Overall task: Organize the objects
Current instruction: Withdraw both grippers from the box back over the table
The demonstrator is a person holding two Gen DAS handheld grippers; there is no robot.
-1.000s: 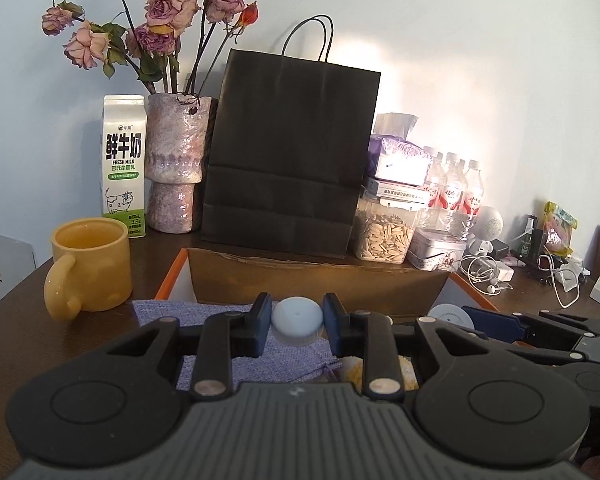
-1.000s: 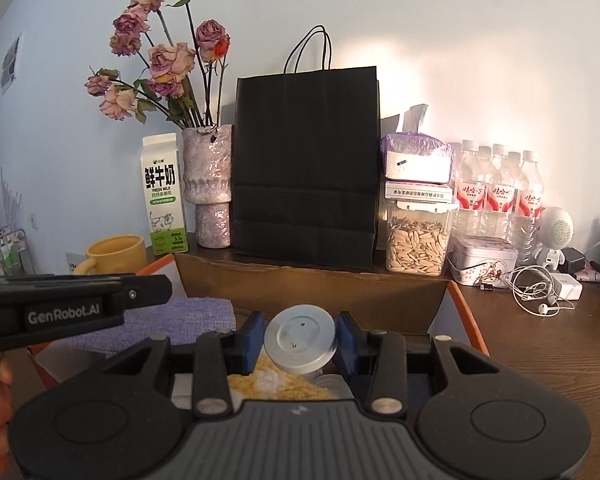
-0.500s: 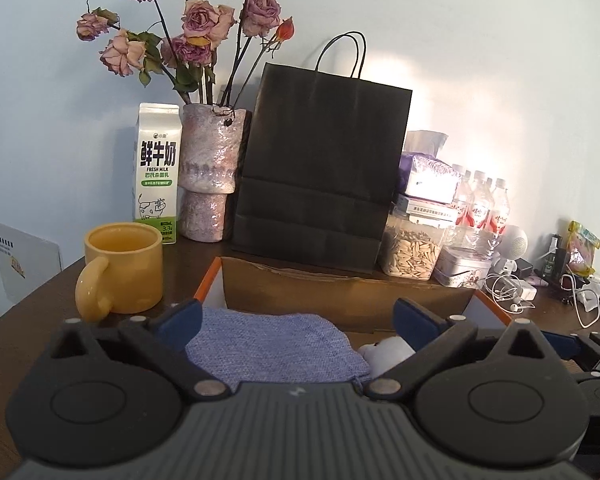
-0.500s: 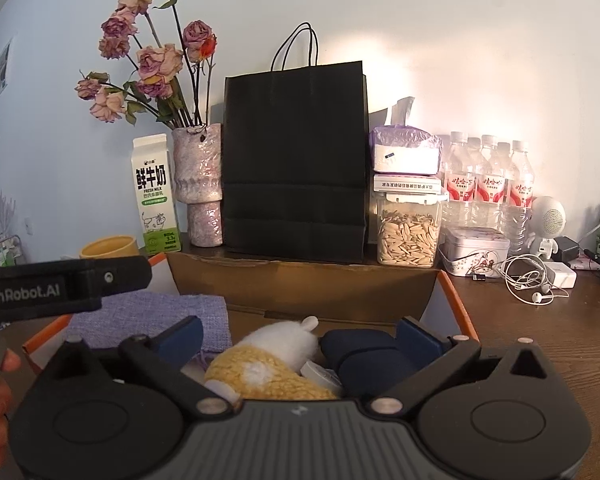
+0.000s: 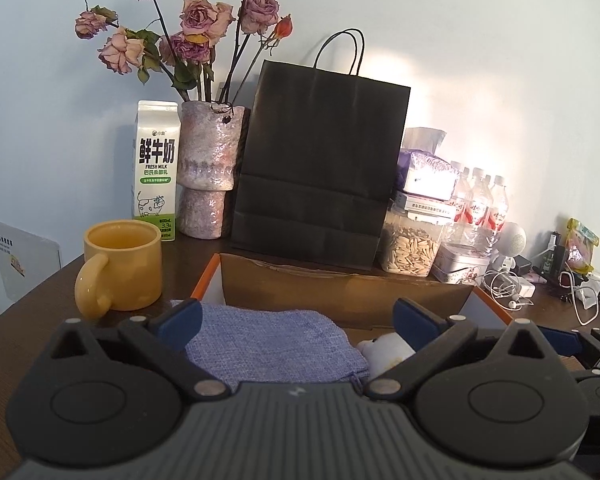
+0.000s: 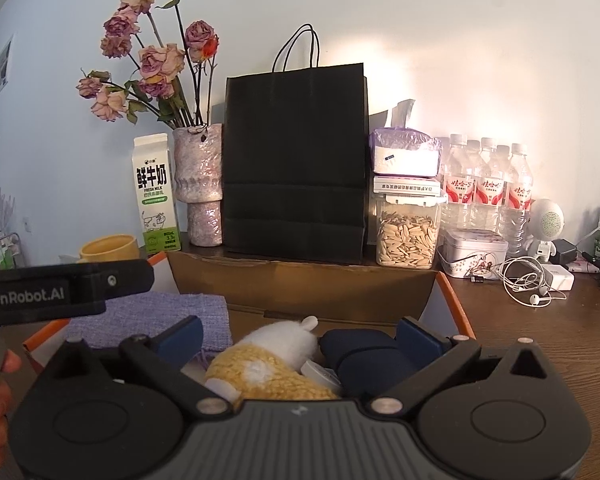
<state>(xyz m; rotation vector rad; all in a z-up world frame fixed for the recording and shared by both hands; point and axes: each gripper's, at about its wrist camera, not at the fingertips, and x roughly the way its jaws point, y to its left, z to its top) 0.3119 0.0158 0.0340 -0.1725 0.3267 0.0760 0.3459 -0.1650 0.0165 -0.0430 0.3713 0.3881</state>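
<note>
With both sets of jaws spread wide and nothing between them, we're at the end of a drop-off; left gripper sits at the bottom centre of its frame over the purple cloth pouch; right gripper sits at the bottom centre of its own frame over the plush toy, white head, yellow knit body, lying just left of a dark blue pouch; a round white lid peeks out between toy and blue pouch, touching both as far as we can tell; all of it sits inside the cardboard box, orange-edged, mid-frame in both views.

Step in hand, as we read it: release done, items in the box; next move calls for backing both tools up and clear of the box walls, then picking the next loose item; the yellow mug, left of the box, looks the nearest candidate, though that's a guess; it needs a wide grip across the body or a pinch on the handle.

Versus a second ago: both grippers were clamped on small round white pieces, one each; now both are empty and fully spread, half a second already; the left tool's piece is out of sight.
</note>
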